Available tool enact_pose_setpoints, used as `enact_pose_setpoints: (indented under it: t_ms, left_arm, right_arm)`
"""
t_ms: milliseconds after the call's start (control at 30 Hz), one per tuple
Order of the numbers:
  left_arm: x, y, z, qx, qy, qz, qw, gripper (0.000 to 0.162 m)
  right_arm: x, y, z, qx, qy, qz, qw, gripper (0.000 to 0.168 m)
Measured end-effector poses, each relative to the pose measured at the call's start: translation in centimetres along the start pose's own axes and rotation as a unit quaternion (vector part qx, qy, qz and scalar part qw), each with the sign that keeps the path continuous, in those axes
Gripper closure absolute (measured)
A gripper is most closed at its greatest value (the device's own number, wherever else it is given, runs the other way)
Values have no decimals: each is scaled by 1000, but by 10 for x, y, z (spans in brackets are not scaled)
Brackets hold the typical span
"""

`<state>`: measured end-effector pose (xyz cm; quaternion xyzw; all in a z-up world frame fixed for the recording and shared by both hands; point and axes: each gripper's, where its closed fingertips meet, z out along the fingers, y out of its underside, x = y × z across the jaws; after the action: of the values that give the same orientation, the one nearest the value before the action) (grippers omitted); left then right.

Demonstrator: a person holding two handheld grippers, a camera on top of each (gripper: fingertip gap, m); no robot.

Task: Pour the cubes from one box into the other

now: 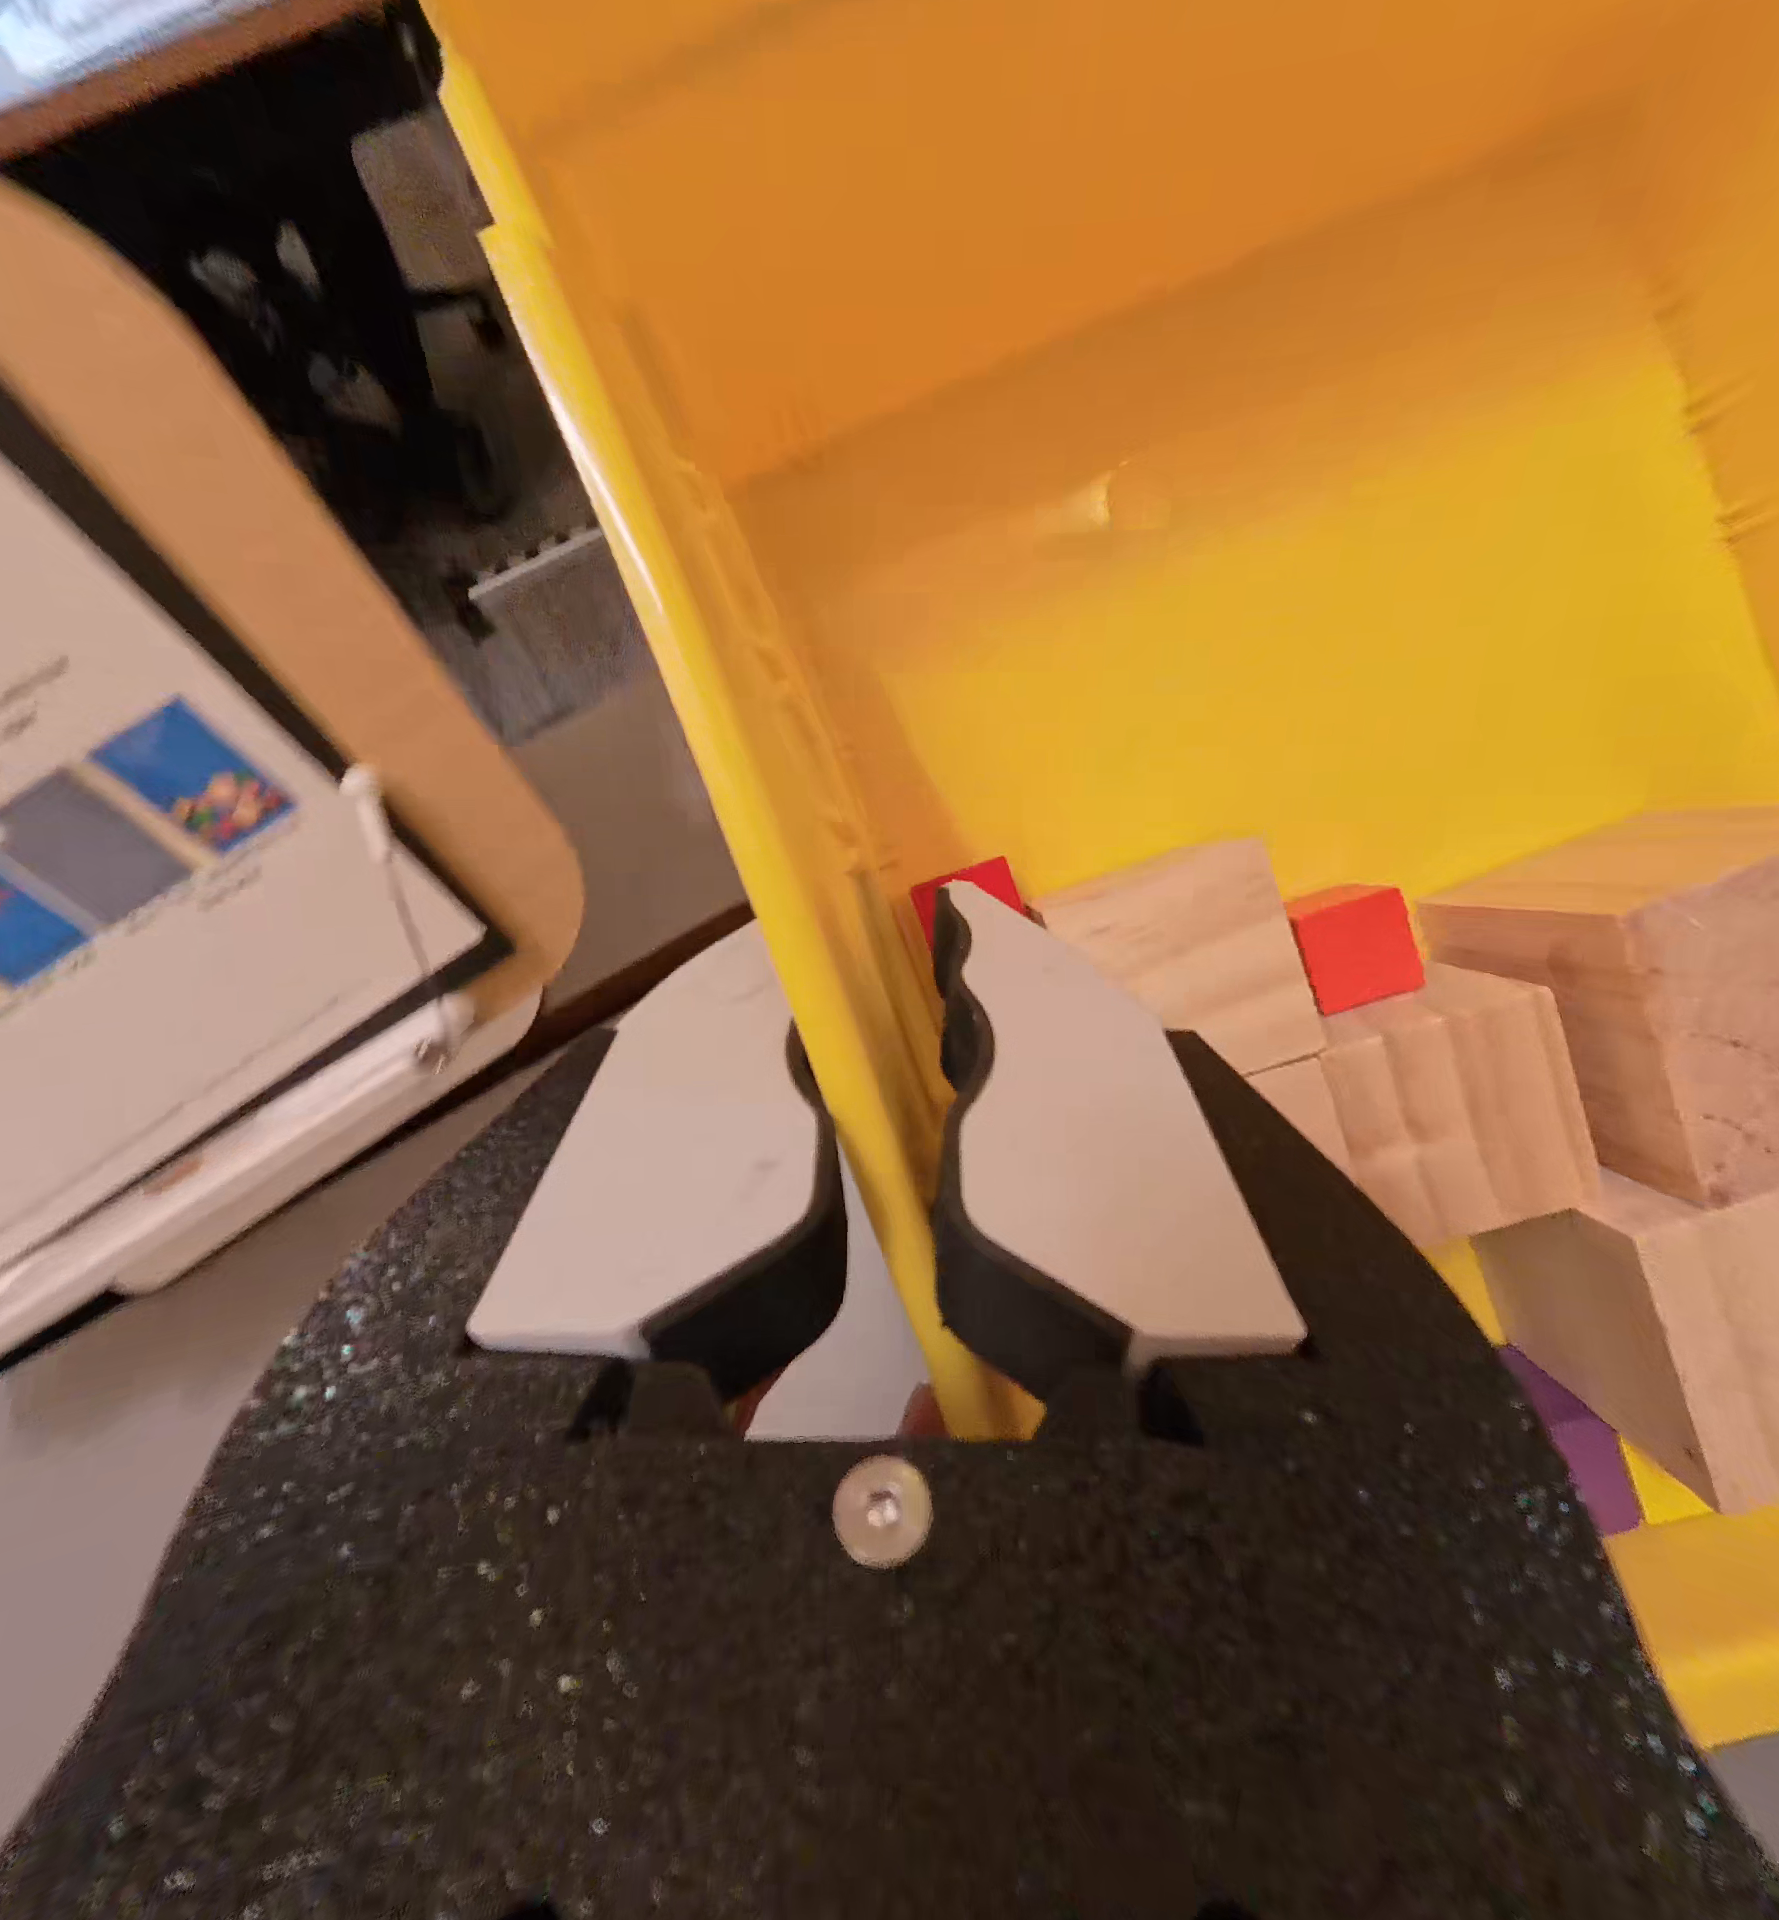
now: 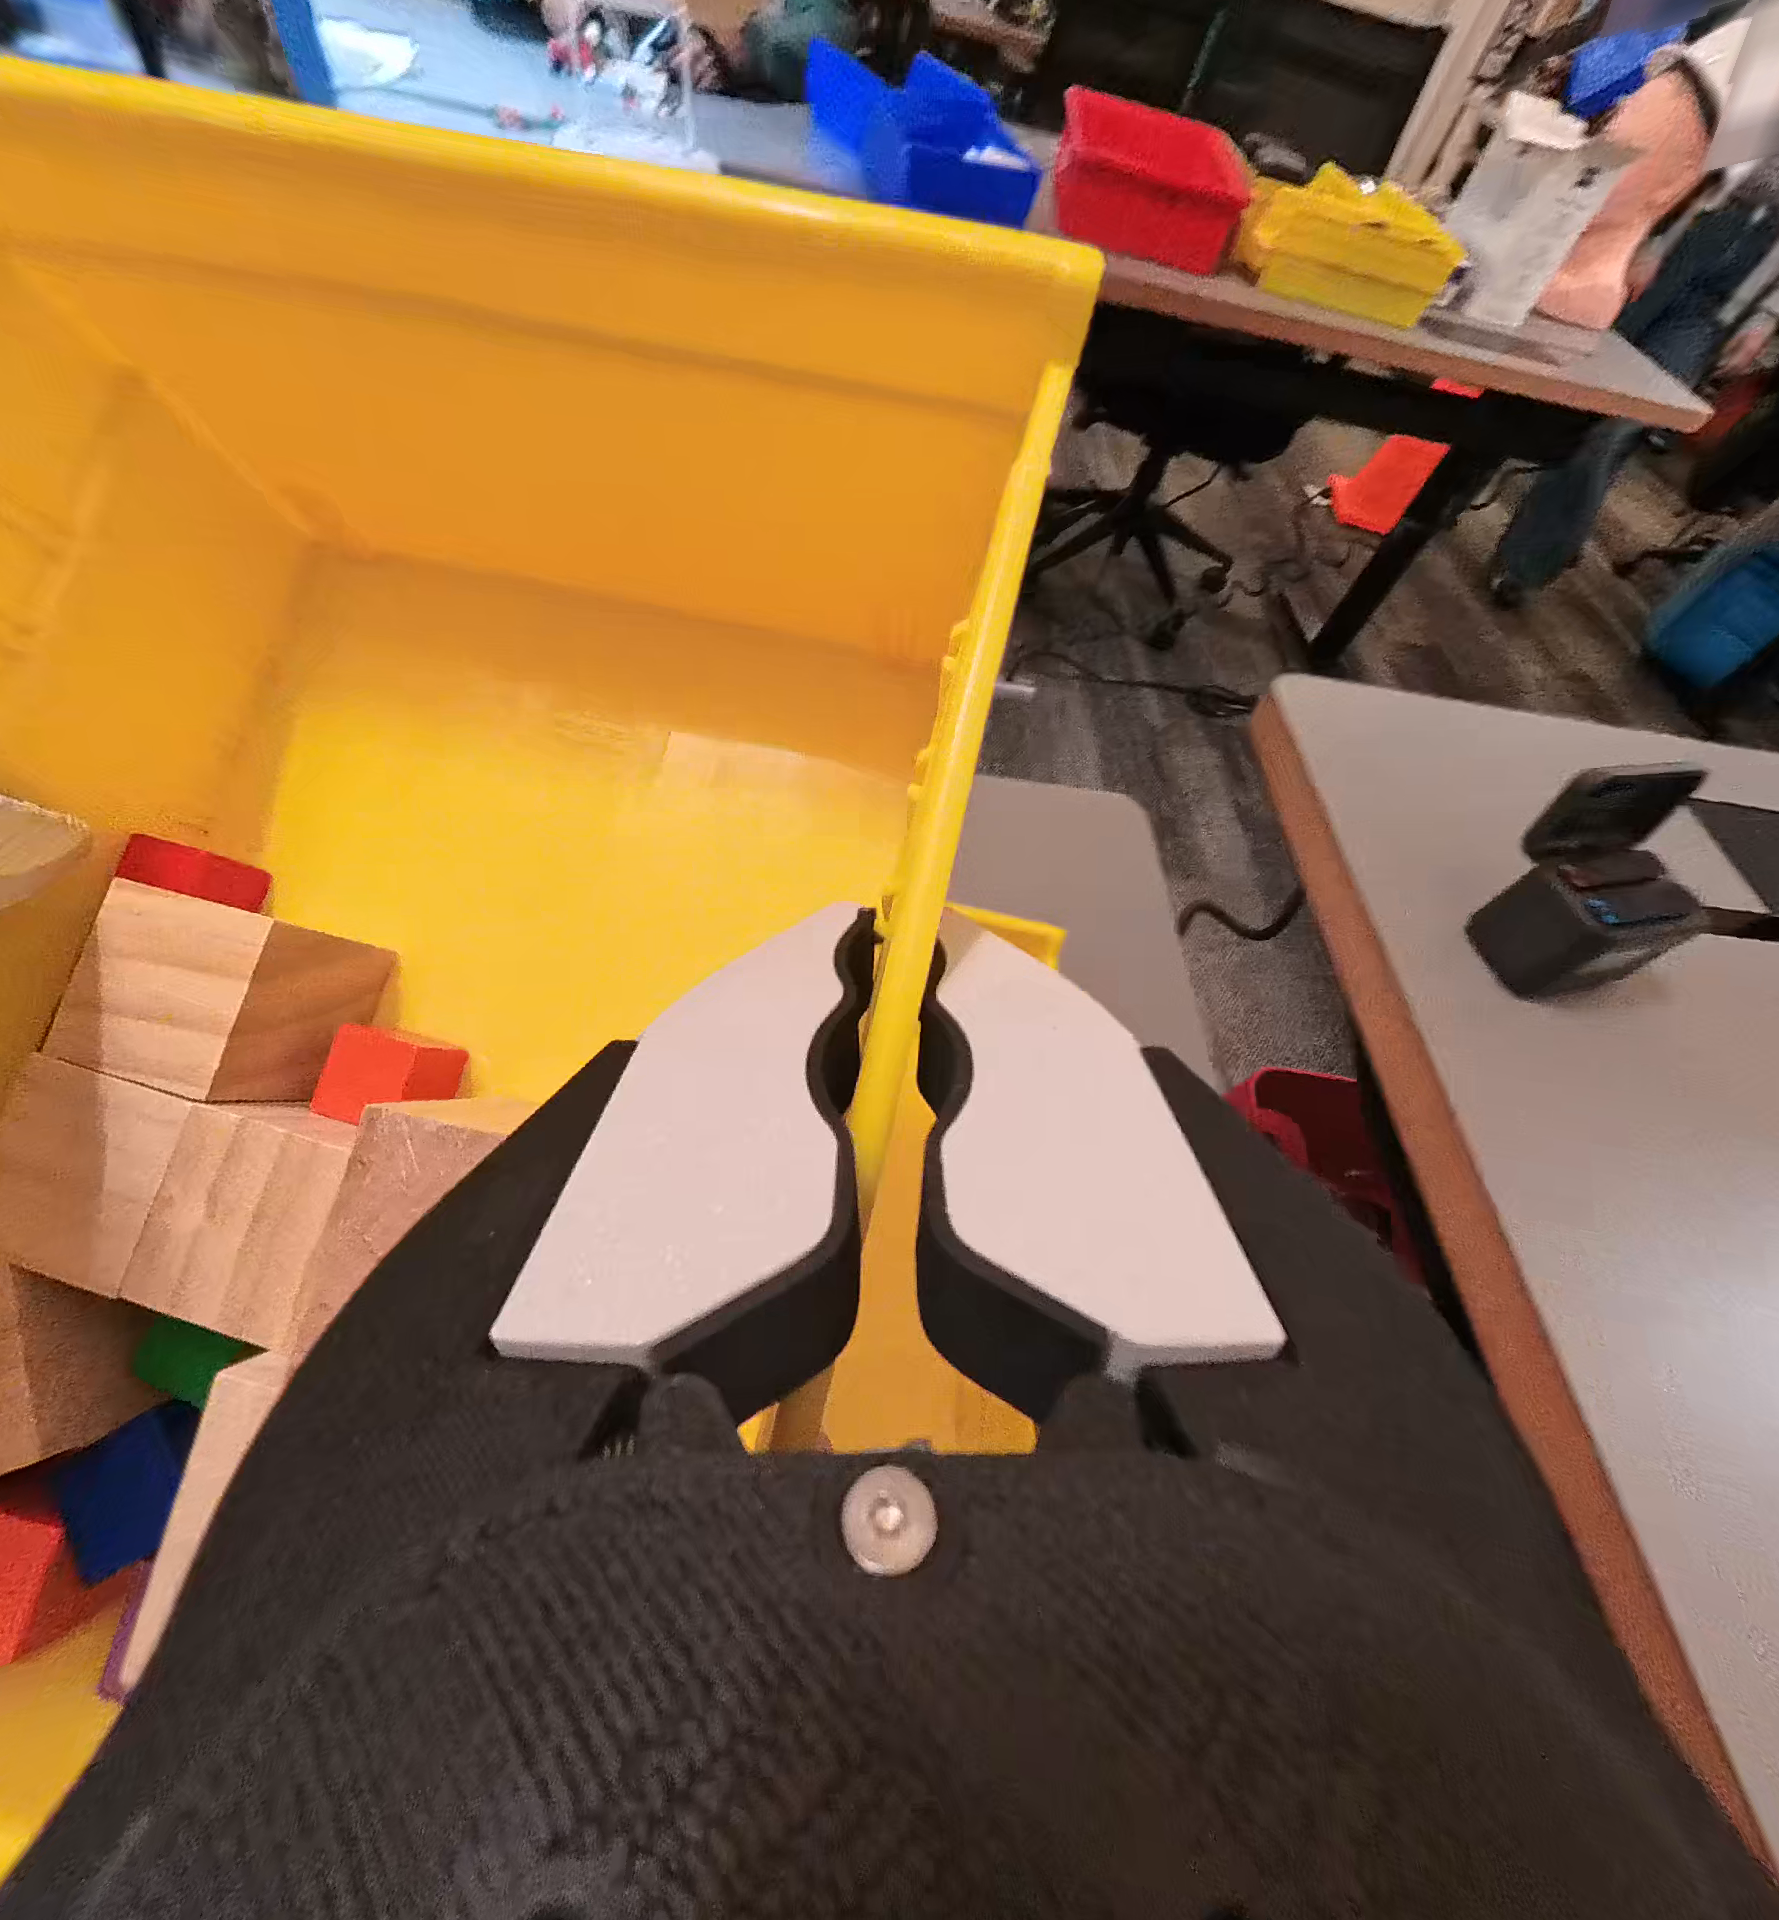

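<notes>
A yellow plastic box [image 1: 1228,644] [image 2: 552,436] fills both views and looks tilted. My left gripper [image 1: 880,997] is shut on its left wall, one finger inside and one outside. My right gripper [image 2: 900,935] is shut on its right wall the same way. Inside the box lie several large plain wooden cubes [image 1: 1487,1081] [image 2: 210,987] and small coloured ones: red [image 1: 1358,940] [image 2: 386,1070], purple [image 1: 1581,1444], blue [image 2: 121,1486] and green [image 2: 184,1351]. They are heaped in the near part of the box; its far part is bare. The second box cannot be picked out for certain.
A cardboard board with a printed sheet [image 1: 137,831] stands left of the box on the grey table [image 1: 85,1558]. To the right is another grey table [image 2: 1643,1195] with a black device [image 2: 1581,894]. A far table holds blue, red [image 2: 1145,182] and yellow bins. A person stands at the far right.
</notes>
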<state>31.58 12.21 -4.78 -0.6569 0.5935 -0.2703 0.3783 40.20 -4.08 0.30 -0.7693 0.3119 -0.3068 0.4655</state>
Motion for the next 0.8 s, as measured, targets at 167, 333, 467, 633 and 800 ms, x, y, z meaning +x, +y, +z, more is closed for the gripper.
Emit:
enact_pose_setpoints:
  t_ms: [167,333,467,633,800]
  left_arm:
    - [38,-49,32,68,12,13,998,149]
    - [68,-69,65,110,47,2,993,150]
    - [77,-78,85,142,63,-6,988,151]
    - [75,-84,100,188,61,-12,980,154]
    - [71,-99,98,241,55,0,969,155]
  right_arm:
    - [59,-14,3,43,52,-7,998,163]
    - [94,-15,6,73,99,-27,992,163]
    - [104,-11,12,108,121,-27,986,162]
    - [106,-10,17,162,147,-37,975,162]
    - [106,-17,12,229,161,-31,960,162]
